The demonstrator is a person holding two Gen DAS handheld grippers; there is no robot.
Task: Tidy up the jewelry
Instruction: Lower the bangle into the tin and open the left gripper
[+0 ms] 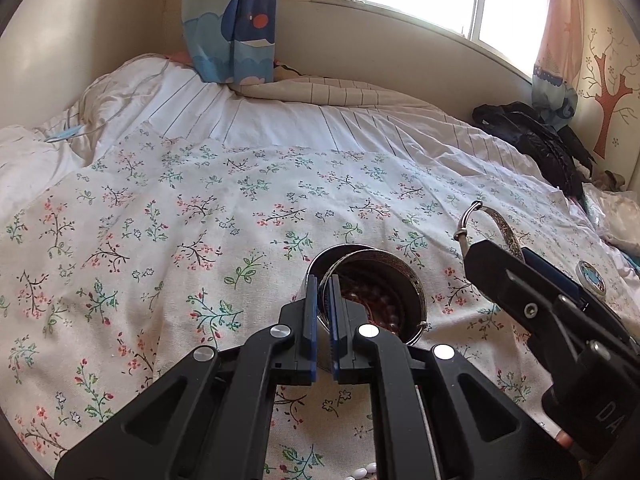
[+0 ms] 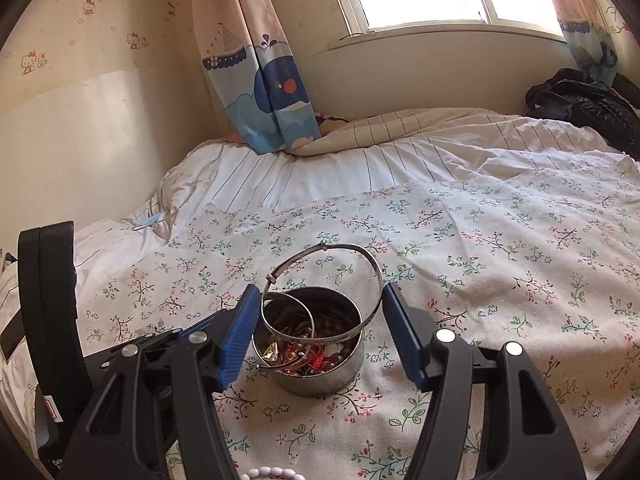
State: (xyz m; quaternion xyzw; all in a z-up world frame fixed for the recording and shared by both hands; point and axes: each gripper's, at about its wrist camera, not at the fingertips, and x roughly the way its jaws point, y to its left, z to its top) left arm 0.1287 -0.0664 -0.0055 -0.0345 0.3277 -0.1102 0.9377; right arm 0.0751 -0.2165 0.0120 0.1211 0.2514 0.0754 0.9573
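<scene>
Gripping the tin's (image 2: 320, 364) rim, left gripper (image 1: 323, 320); tangled contents indistinct.

A round metal tin (image 2: 316, 356) stands on the floral bedspread (image 2: 500, 264), filled with a tangle of beads, red pieces and thin bangles. A large silver bangle (image 2: 374, 268) stands tilted above the tin, its lower edge resting on the tin's near rim and its clasp end up at the top. The right gripper (image 2: 320, 328) frames the tin with its blue-padded fingers (image 2: 240, 336) spread wide, one on each side, and neither pad visibly touches the bangle. The left gripper (image 2: 176, 340) reaches in from the left, its tip hidden behind the right gripper's left finger. A white bead strand (image 2: 270, 473) lies at the bottom edge.
</scene>
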